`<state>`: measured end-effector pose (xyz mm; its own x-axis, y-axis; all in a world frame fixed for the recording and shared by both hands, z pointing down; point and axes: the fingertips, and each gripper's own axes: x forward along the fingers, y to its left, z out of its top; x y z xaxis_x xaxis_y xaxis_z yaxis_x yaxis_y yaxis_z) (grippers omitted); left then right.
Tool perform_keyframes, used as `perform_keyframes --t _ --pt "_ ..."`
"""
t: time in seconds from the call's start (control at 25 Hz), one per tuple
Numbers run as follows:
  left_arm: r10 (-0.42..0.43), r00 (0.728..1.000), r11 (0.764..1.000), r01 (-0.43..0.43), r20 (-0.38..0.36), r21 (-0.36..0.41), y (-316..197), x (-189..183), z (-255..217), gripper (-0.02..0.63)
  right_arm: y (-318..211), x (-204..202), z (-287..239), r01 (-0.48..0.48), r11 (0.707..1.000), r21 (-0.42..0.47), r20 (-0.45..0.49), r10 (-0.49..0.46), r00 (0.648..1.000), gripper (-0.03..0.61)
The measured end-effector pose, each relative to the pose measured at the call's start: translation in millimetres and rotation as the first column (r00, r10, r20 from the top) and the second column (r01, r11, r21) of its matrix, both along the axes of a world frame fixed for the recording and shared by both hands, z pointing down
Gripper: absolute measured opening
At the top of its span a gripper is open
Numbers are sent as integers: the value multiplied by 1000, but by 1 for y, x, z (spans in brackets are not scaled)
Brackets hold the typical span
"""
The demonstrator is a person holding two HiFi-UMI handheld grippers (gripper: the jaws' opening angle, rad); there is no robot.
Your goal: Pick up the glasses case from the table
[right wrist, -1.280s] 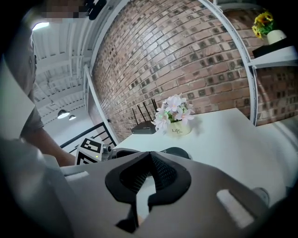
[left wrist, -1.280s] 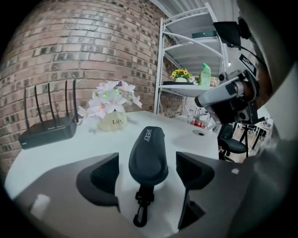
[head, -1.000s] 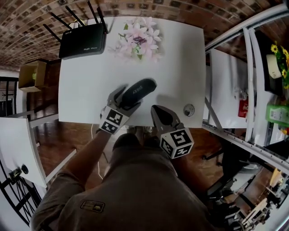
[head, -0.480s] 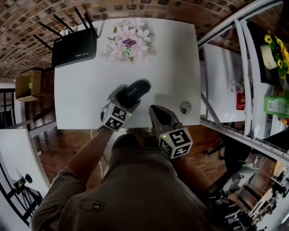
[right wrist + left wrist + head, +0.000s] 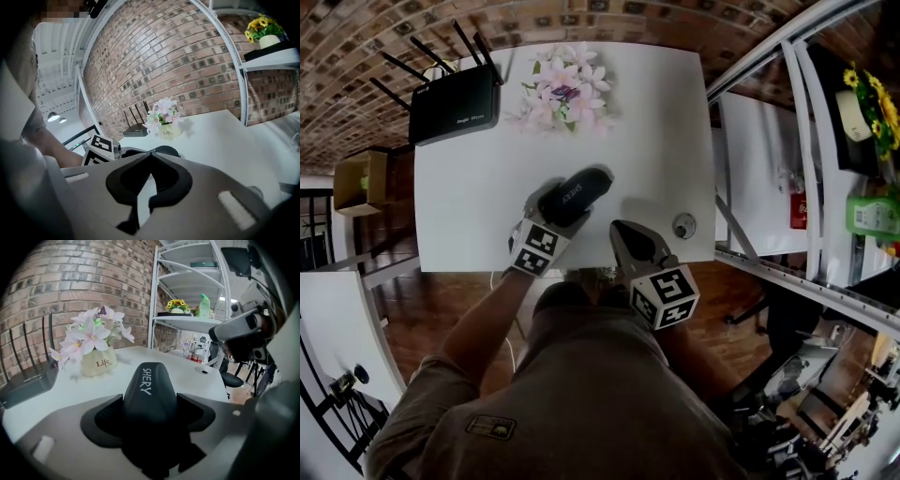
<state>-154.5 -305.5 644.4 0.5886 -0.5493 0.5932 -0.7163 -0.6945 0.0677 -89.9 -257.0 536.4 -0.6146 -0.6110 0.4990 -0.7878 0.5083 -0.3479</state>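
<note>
l gripper (image 5: 559, 207) is clamped on the glasses case (image 5: 575, 194). in the left gripper view both jaws of the l gripper (image 5: 151, 414) press the sides of the black glasses case (image 5: 150, 394), which runs lengthwise btwn them w/ its rounded end pointing toward the flower pot (image 5: 96, 364). white print "shery" on the case top. can't tell whether the case is touching the table (image 5: 656, 122) or just off it.

places, all vs the flower pot (image 5: 567, 89):
- case: on the person's side of the pot, near the table's middle, apart from the pot.
- router (image 5: 455, 103): black, antennas up, to the pot's left at the far table corner. also seen left of the pot in the left gripper view (image 5: 26, 380).
- round grommet (image 5: 684, 225): on the person's side of the pot and off to its right, near the table's near edge.
- r gripper (image 5: 623, 230): on the person's side of the pot, a bit right of the case, over the table's near edge.

r gripper (image 5: 151, 159): jaw tips meet, nothing btwn them. past its tips, the case (image 5: 161, 150) and the l gripper's marker cube show, w/ the pot (image 5: 168, 132) and router (image 5: 136, 129) behind.
</note>
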Motion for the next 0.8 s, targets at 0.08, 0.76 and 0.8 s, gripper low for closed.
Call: perform_keyframes --t 0.08,0.76,0.8 --pt "-18 1000 1000 18 -20 10 -1 -3 -8 356 0 -1 -2 5 1000 8 3 -5 1000 12" --pt "-208 940 956 254 -270 147 -1 -43 -140 356 -23 -9 -70 54 978 199 68 -69 995 12" --pt "-218 933 951 269 -286 154 -1 -46 -147 356 -25 -9 -75 56 975 213 72 -73 995 12"
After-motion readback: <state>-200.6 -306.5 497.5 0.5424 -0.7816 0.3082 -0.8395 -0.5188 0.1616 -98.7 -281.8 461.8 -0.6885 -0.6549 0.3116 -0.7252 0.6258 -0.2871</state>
